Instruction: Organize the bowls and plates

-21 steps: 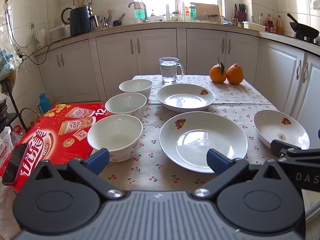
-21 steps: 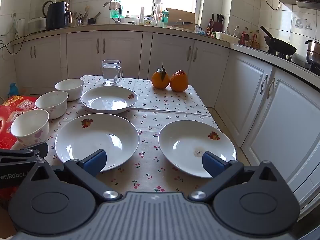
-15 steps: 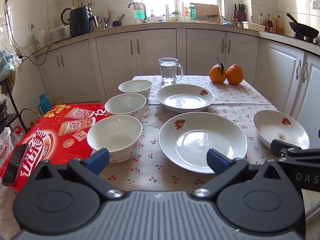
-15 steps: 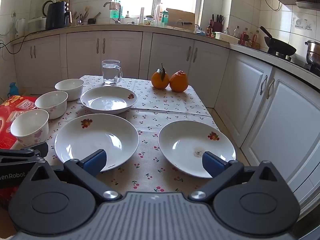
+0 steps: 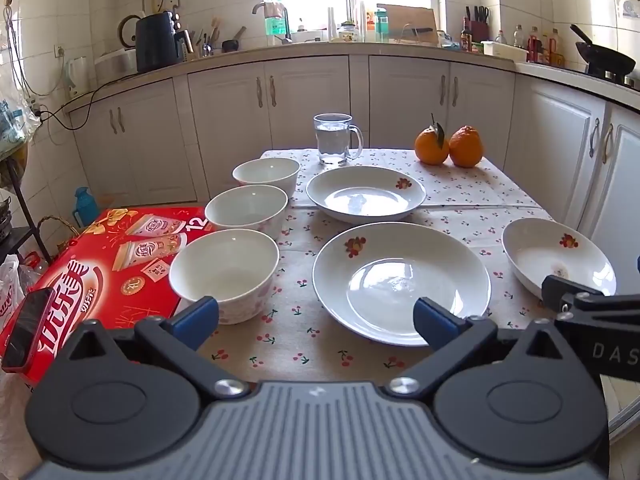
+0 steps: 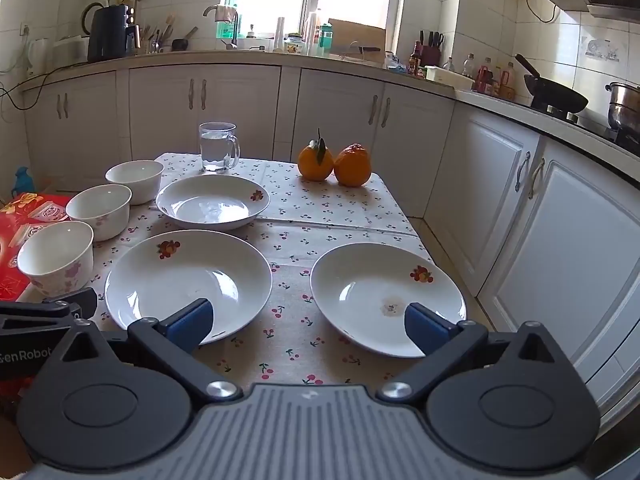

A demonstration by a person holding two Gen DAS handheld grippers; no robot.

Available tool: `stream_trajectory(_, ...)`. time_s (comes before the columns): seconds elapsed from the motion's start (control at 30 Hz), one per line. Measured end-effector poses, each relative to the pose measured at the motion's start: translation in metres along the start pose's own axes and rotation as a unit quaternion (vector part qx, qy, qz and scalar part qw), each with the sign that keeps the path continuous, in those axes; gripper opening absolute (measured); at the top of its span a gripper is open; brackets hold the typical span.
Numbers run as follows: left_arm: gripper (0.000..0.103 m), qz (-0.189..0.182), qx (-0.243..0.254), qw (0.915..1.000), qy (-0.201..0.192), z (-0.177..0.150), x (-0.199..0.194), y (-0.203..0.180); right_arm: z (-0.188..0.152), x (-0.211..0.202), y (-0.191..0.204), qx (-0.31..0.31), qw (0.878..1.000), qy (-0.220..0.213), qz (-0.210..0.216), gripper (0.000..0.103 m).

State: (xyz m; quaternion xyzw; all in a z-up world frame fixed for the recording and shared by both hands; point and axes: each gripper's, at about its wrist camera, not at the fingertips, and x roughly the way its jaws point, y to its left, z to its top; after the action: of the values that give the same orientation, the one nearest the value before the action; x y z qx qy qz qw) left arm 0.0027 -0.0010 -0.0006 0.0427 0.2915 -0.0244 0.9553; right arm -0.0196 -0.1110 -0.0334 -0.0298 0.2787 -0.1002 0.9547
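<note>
Almost nothing has changed over the last moment: both views sit as they did a beat earlier, bar a very slight drift, and every dish lies where it did, so the sorting has not begun and this reads as the pause before a first reach. The left gripper (image 5: 316, 318) hovers at the near edge of the table (image 5: 460, 190), its jaws spread wide and empty, with the nearest bowl (image 5: 224, 270) just ahead of its left finger and the big plate (image 5: 400, 280) ahead of its right. The right gripper (image 6: 308, 320) hangs likewise with wide, empty jaws, framing the gap between that big plate and the right plate (image 6: 386, 294). Behind them the middle bowl (image 5: 247, 208) and far bowl (image 5: 266, 172) stand in a row along the table's left side, each apart from the next, and the far plate (image 5: 366, 192) lies beyond the big one. A glass mug (image 5: 335, 138) of water and two oranges (image 5: 448, 146) stand at the far end, clear of the dishes. As I judge it, all three bowls and all three plates are left to be gathered, and nesting the bowls or stacking the plates looks equally open from here.
</note>
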Motion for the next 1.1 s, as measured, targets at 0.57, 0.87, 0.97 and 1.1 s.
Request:
stream_trajectory(0.57, 0.102, 0.001, 0.001, 1.0, 0.003, -0.0006, 0.0018, -0.0006, -0.0011, 0.0007, -0.0014, 0.0, 1.0, 0.001, -0.001, 0.103)
stream_trajectory(0.87, 0.102, 0.002, 0.002, 1.0, 0.002, -0.0001, 0.0012, -0.0011, -0.0008, 0.0005, -0.0013, -0.001, 1.0, 0.001, -0.001, 0.103)
stream_trajectory(0.97, 0.102, 0.002, 0.002, 1.0, 0.002, -0.0002, 0.0013, -0.0012, -0.0009, 0.0002, -0.0016, -0.001, 1.0, 0.001, -0.001, 0.103)
stream_trajectory(1.1, 0.102, 0.003, 0.003, 1.0, 0.004, -0.0002, 0.0013, -0.0013, -0.0006, 0.0001, -0.0017, 0.0, 1.0, 0.001, 0.0, 0.103)
